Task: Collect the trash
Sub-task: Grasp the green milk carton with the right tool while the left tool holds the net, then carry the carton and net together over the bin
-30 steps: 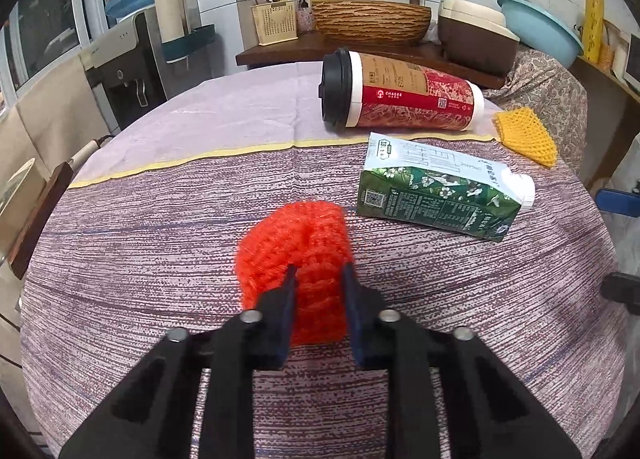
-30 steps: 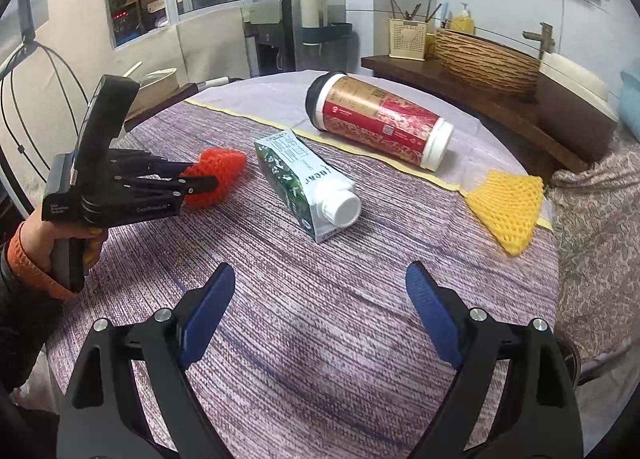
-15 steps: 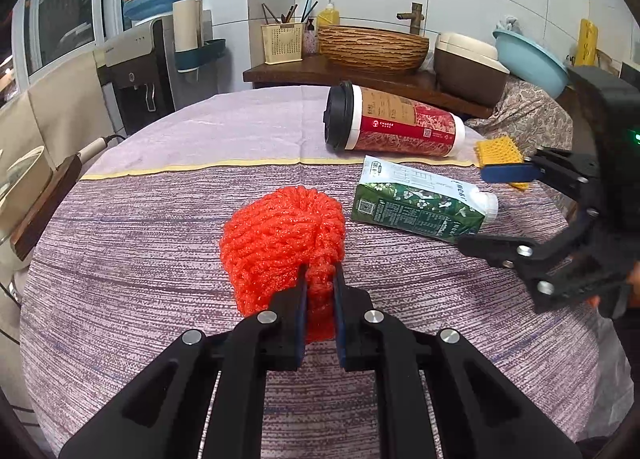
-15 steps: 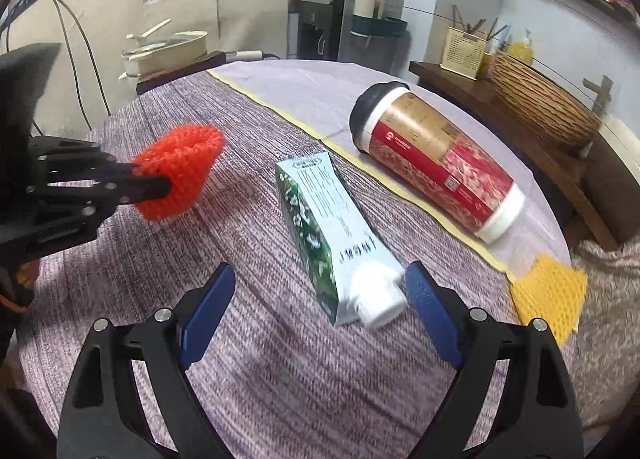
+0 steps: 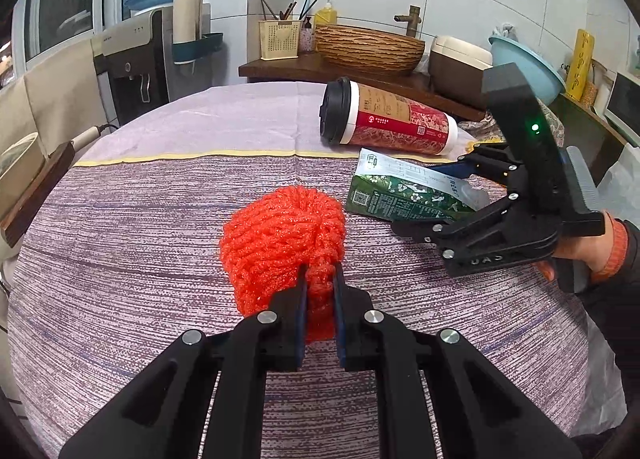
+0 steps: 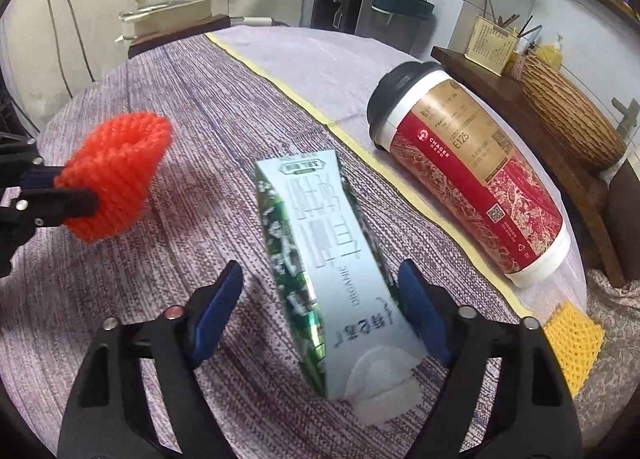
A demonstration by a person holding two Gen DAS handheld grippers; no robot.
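Two grippers working: left gripper [image 5: 320, 279] is clamping the red foam net [image 5: 282, 237], lifted left of the milk carton [image 6: 320, 259]. Right gripper [image 6: 320, 311] is closing around the carton lying on the worktop [image 6: 200, 107], pads not pressing yet; centre it before squeezing. Carton's cap end is blurring out; no bin showing.

Both wrist cams are looking down along their gripper fingers, tilted at the round cloth-covered bench [image 5: 120, 219]. The left one is sitting close to the fuzzy orange foam net [image 5: 284, 235]; the right one is hovering right over the green-and-white milk carton [image 6: 324, 259]. Both are sharing the carton, the net and the red-and-gold paper cup [image 6: 472, 179].
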